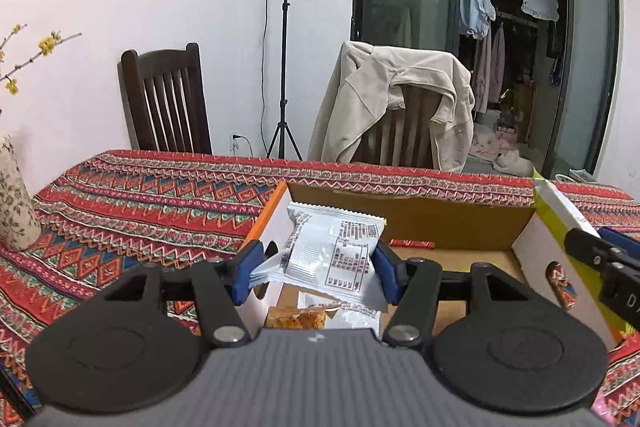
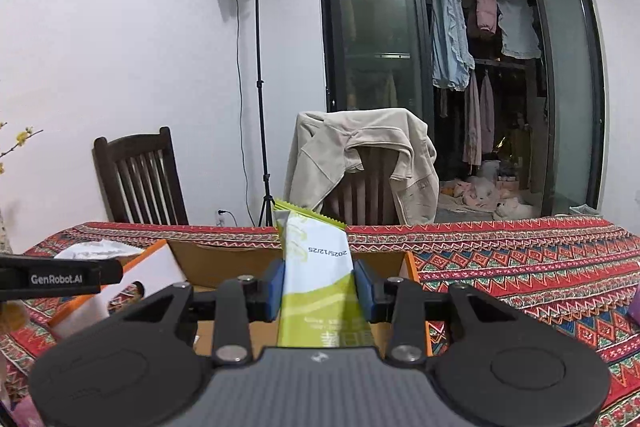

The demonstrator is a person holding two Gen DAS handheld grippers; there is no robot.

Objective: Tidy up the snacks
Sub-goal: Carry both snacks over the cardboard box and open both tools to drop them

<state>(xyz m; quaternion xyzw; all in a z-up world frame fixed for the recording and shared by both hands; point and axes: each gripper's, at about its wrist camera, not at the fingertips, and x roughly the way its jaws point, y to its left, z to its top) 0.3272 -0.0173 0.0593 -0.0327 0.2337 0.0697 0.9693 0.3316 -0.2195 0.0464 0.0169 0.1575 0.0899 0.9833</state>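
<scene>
Nearest the lens, left gripper (image 1: 316, 273) of black plastic with blue pads, jaws pinching a white crinkled snack packet with black printed text (image 1: 334, 255) by its two sides. Packet held level, just above the near edge of an open brown cardboard box with white and orange outer walls (image 1: 400, 215). Directly beneath, inside the box, a second small packet with a clear window showing orange snack pieces (image 1: 308, 315). Farther in, along the box floor by the back wall, a thin red wrapped bar (image 1: 412, 243).

Right gripper (image 2: 318, 287) of the same black and blue build, jaws pressed against a long green-and-white foil snack stick with a printed date (image 2: 316, 267), pointing up and away over the same box. Same stick (image 1: 560, 207) at the right edge of the left view, over the box's right wall.

Beyond the box, table draped in a red zigzag-patterned woven cloth (image 1: 140, 187). Past the table, two dark wooden slatted chairs, one draped with a beige jacket (image 1: 384, 107), then a lamp stand and glass doors with hanging clothes.

Step in hand, judged: carrying both snacks to the box for dropping in. Next move likely calls for lowering each packet clear of the walls and onto bare cardboard, then spreading the jaws; white packet best set beside, not atop, the orange one.
</scene>
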